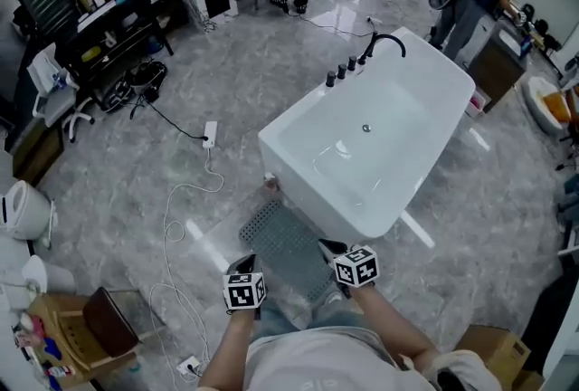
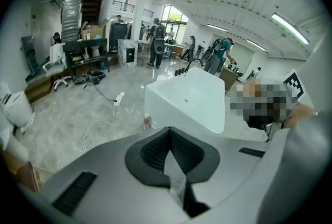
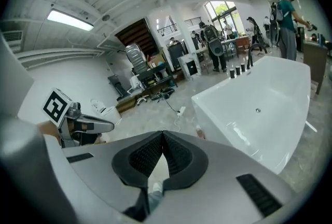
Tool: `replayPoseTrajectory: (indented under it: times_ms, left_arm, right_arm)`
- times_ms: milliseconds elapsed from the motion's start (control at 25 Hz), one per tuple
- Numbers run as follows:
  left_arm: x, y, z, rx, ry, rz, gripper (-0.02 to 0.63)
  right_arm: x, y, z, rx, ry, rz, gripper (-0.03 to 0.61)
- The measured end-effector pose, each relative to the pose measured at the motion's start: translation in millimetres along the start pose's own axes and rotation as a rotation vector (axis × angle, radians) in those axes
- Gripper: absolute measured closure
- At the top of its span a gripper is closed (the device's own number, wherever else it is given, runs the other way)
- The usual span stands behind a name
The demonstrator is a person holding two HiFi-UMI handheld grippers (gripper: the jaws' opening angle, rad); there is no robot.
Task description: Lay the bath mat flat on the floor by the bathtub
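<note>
Head view finding: the grey perforated rubber bath mat (image 1: 288, 240), hanging at seven o'clock of the white freestanding bathtub (image 1: 380, 140), should be lowered evenly, far edge first, with its corners taut. Left gripper (image 1: 242, 262) and right gripper (image 1: 331, 249) each pinch a near corner, jaws closed tight.
</note>
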State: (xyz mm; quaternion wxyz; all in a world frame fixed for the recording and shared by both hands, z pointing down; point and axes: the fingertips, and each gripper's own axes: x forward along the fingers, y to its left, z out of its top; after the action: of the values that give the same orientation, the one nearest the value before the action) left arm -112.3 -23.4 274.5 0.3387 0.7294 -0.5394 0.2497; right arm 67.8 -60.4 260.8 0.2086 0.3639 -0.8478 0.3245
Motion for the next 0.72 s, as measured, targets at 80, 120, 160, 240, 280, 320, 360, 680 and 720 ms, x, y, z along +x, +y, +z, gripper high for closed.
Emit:
replayPoseTrajectory:
  times_ms: [80,120,160,240,280,320,360,680,720]
  left_arm:
    - [-17.9,-10.8,24.9,0.041,-0.036,-0.013,0.598]
    - [-27.3,-15.2,39.3,0.049,-0.062,-0.019,0.598]
    - [-35.9,-18.7,54.3,0.051,-0.093,-0.027,0.598]
    - [-50.4,-23.2,83.8,0.054,-0.154,-0.040,0.598]
    - [-58.0,-24.7,98.8,0.058,-0.182,-0.042,0.598]
    - [-65.8,-26.2,113.0,0.065,-0.208,-0.042,0.598]
    - [-73.3,-27.7,125.3,0.076,-0.233,-0.045,0.598]
    - [-141.6,-54.4,208.3,0.109,-0.532,-0.226,0.598]
    - [-149.4,-59.6,214.3,0.115,-0.559,-0.254,0.598]
  right_arm:
    - [-15.7,8.8,18.6,-0.021,-0.032,0.002,0.552]
    - [-23.7,13.0,28.9,-0.028,-0.052,0.005,0.552]
    - [-31.7,17.4,40.7,-0.034,-0.076,0.011,0.552]
    - [-48.2,27.6,67.6,-0.051,-0.132,0.030,0.552]
    - [-57.2,33.1,81.1,-0.065,-0.158,0.038,0.552]
    - [-66.3,38.8,93.3,-0.082,-0.183,0.045,0.552]
    - [-75.1,44.9,103.8,-0.100,-0.205,0.051,0.552]
    - [-132.0,95.0,171.1,-0.227,-0.388,0.105,0.552]
    - [-138.3,97.6,176.8,-0.230,-0.407,0.103,0.552]
